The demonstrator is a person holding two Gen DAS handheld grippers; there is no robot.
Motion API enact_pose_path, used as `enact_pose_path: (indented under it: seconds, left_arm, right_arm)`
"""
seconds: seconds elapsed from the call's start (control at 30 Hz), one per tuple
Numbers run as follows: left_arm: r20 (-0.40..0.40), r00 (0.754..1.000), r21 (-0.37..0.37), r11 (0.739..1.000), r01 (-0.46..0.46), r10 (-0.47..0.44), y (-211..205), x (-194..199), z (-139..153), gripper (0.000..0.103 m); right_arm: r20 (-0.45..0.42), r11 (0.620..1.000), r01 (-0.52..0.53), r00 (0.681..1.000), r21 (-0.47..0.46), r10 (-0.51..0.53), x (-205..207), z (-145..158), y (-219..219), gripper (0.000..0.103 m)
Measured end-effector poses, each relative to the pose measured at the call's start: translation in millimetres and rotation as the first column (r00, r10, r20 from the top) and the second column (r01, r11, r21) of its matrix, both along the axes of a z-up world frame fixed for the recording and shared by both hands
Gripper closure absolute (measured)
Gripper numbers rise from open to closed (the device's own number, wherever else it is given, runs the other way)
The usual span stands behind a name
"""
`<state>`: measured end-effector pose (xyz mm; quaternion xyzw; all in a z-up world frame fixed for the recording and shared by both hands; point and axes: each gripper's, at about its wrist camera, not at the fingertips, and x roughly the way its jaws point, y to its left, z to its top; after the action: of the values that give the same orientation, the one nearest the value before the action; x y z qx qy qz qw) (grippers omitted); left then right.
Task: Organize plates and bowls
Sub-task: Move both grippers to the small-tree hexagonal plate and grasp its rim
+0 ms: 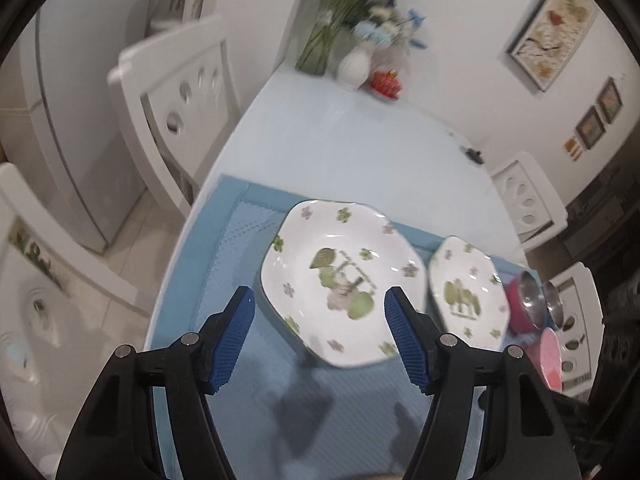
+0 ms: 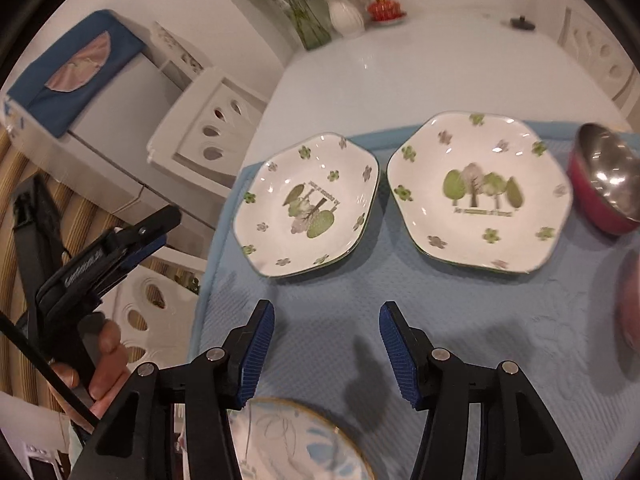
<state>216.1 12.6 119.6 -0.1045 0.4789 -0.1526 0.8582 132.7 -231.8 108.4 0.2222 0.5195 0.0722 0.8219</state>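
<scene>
Plates first: two hexagonal plates with green tree prints lie side by side, close but apart, on the blue mat (image 2: 320,340). Left plate (image 1: 340,280) sits straight ahead of your left gripper (image 1: 320,316), between and just beyond its blue pads (image 1: 236,336). Right plate (image 2: 476,192) lies ahead and to the right of your right gripper (image 2: 326,340). Both grippers hang released, jaws spread wide, nothing held.

- Step in hand, as judged: taking the left plate to stack it on its twin. Not yet gripped.
- Rim looks thin and flared. Come in low at the near edge, one pad over the rim and one under it, not across the whole plate; the spread looks too narrow for that.
- Glazed ceramic, likely slippery. Close firmly and lift level, or the far side will sag.
- Left view is blurred; slow down before contact.
- Keep your right gripper clear. A round plate with a gold rim (image 2: 304,440) lies right under its near side; do not drop onto it.
- Red bowl with a steel inside (image 2: 604,184) stands just right of the right plate. Leave room when you set the stack down, corners matched.
- Vase of flowers (image 2: 344,12) stands well beyond, no concern.
</scene>
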Motion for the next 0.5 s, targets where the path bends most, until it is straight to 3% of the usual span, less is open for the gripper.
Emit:
enact_pose_path:
  seconds: [0.17,0.5]
  left_arm:
    - [-0.078,0.997,-0.005,1.0,-0.002,0.001,-1,32,-33,0.038]
    - [-0.136,0.99,0.011,1.0,0.025,-0.023,-5,81,-73,0.04]
  right_arm:
    - [-0.05,0.999,0.027,0.998,0.042,-0.025,36,-35,0,0.053]
    - [-0.106,0.997,0.04,0.994,0.067,-0.033,86,-84,3,0.055]
